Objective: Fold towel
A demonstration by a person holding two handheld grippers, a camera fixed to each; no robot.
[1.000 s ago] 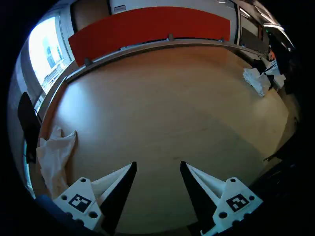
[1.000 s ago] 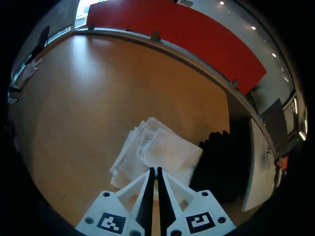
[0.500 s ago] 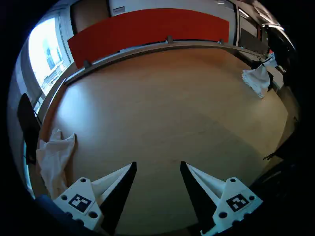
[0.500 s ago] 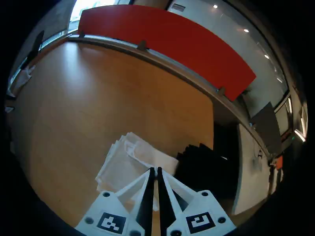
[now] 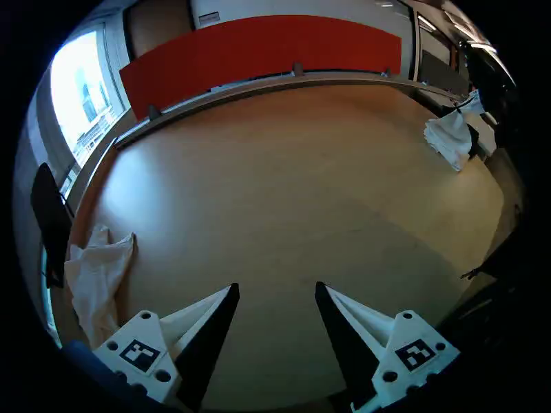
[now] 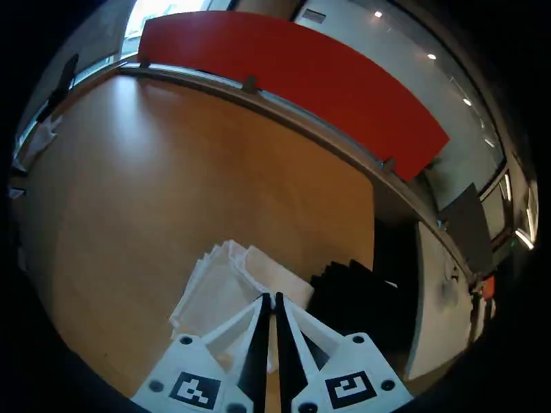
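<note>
A stack of folded white towels (image 6: 210, 299) lies near the table's right edge. My right gripper (image 6: 270, 297) is shut on the edge of the top towel (image 6: 275, 274) and holds it raised off the stack. In the left gripper view that stack (image 5: 448, 141) sits far right, with one towel pulled up to a peak under the right gripper (image 5: 472, 104). My left gripper (image 5: 275, 286) hovers open over bare wood with nothing between its fingers. A crumpled white towel (image 5: 96, 275) lies at the table's left edge, to the left of it.
The wooden table (image 5: 289, 186) is wide and bordered at the back by a red partition (image 5: 262, 51). A black ridged object (image 6: 351, 292) stands just right of the stack. A dark chair (image 5: 49, 220) is beyond the left edge. The crumpled towel (image 6: 43, 134) appears far left.
The right gripper has drawn back and up, lifting the top towel's edge off the stack. The left gripper has stayed in place and open.
</note>
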